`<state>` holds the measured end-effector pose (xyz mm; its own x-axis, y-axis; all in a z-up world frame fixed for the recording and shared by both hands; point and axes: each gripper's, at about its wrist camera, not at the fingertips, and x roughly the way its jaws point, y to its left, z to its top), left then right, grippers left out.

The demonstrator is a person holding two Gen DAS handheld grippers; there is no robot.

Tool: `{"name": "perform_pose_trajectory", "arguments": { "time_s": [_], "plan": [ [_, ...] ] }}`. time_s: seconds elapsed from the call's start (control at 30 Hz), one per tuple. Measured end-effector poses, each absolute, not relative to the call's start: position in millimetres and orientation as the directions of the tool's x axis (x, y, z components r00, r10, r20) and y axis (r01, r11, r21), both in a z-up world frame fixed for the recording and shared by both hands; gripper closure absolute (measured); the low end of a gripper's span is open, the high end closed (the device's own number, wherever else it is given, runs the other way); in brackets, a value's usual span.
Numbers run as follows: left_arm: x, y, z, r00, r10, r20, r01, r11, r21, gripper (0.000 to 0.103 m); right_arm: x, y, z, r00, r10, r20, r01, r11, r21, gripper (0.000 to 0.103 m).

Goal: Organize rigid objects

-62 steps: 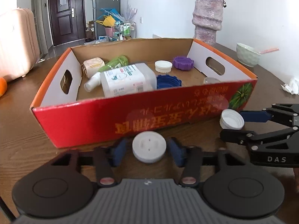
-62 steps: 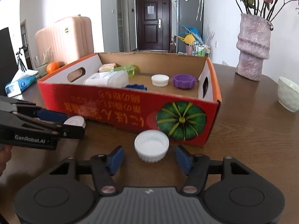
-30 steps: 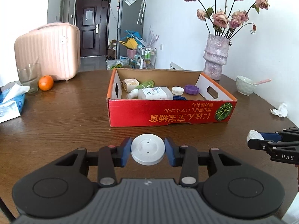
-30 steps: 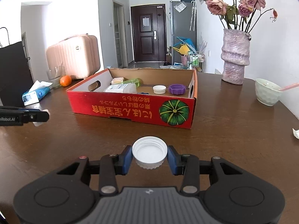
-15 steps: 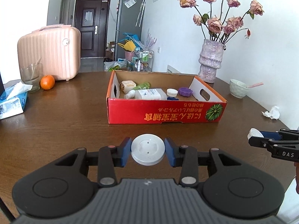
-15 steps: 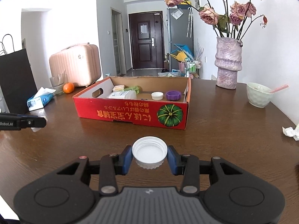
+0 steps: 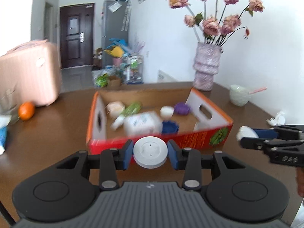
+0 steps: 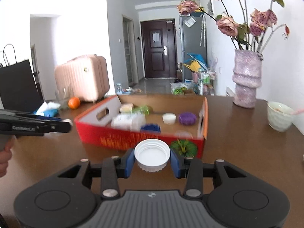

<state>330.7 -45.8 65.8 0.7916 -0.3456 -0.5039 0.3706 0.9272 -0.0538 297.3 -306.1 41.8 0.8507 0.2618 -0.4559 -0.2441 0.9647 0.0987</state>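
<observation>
both tongs are loaded: the left gripper is clenched on a flat white lid, pinched across its rim, and the right gripper is clenched on an open white cap, hollow side up, blue pads on its ribbed wall. both sit in the air just short of the near wall of the red cardboard box. these look like light, stiff plastic pieces, smooth enough to slip if squeezed off-centre, so gripping straight across the widest part looks right. inside the box there's a white bottle lying near the front, a blue lid beside it, a white cap and purple lid further back, and a green bottle. the box's near wall has to be cleared first, and the free floor looks to be at the box's right front corner.
</observation>
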Motion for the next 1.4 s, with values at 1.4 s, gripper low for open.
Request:
{"name": "perform_pose_trajectory", "arguments": {
  "time_s": [1.4],
  "plan": [
    [525.6,-88.0,78.3,0.747,-0.315,-0.586,0.387,0.922,-0.002,0.027,480.2,-307.5,75.5,0.808,0.205,-0.552,-0.235,0.972,0.017,0.042]
  ]
}}
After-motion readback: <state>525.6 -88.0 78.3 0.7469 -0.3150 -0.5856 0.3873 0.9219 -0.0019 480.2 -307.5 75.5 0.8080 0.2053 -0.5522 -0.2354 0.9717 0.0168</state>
